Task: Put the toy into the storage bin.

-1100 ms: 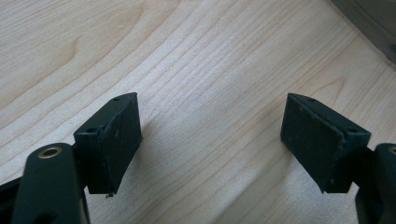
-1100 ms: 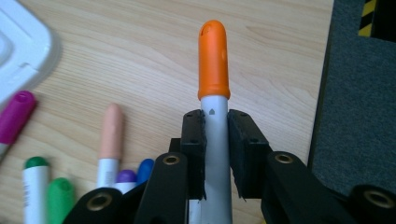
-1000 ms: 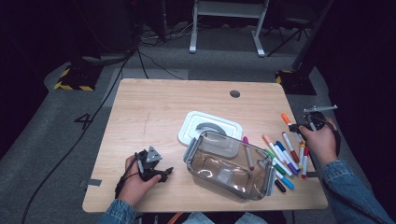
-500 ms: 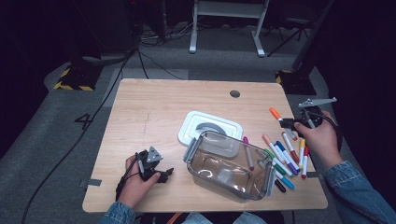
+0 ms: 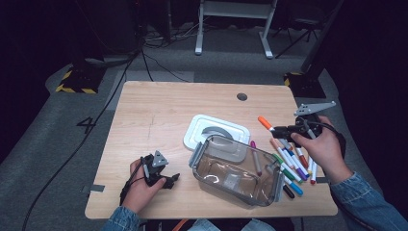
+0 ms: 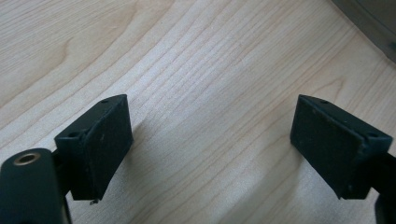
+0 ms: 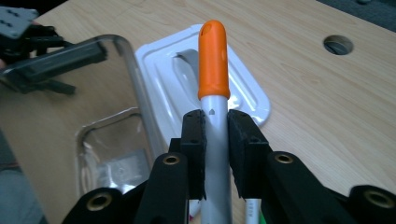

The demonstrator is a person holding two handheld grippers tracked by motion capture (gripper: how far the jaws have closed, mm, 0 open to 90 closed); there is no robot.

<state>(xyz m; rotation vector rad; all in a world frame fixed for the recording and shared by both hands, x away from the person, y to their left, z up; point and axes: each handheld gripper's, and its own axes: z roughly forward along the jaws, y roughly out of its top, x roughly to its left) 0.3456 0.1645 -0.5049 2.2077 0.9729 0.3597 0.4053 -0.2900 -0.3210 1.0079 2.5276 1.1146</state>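
Observation:
My right gripper [image 5: 285,129] is shut on a grey marker with an orange cap [image 5: 264,122], held above the table's right side with the cap pointing left toward the white lid [image 5: 216,132]. In the right gripper view the pads clamp the marker's barrel [image 7: 214,70] just below the cap. A clear plastic container [image 5: 235,171] stands at the front middle with a marker [image 5: 256,161] lying in it. My left gripper [image 5: 173,180] rests low at the front left, open, its jaws just having been opening. Its pads [image 6: 105,140] stand wide over bare wood.
Several coloured markers [image 5: 291,166] lie in a pile right of the container. A round cable hole [image 5: 242,96] is in the tabletop at the back. The container's corner [image 6: 373,18] sits close to the left gripper. Dark floor, cables and stands surround the table.
My right hand has lifted the orange-capped marker off the pile and carried it up and left toward the lid. The left hand has stayed in place.

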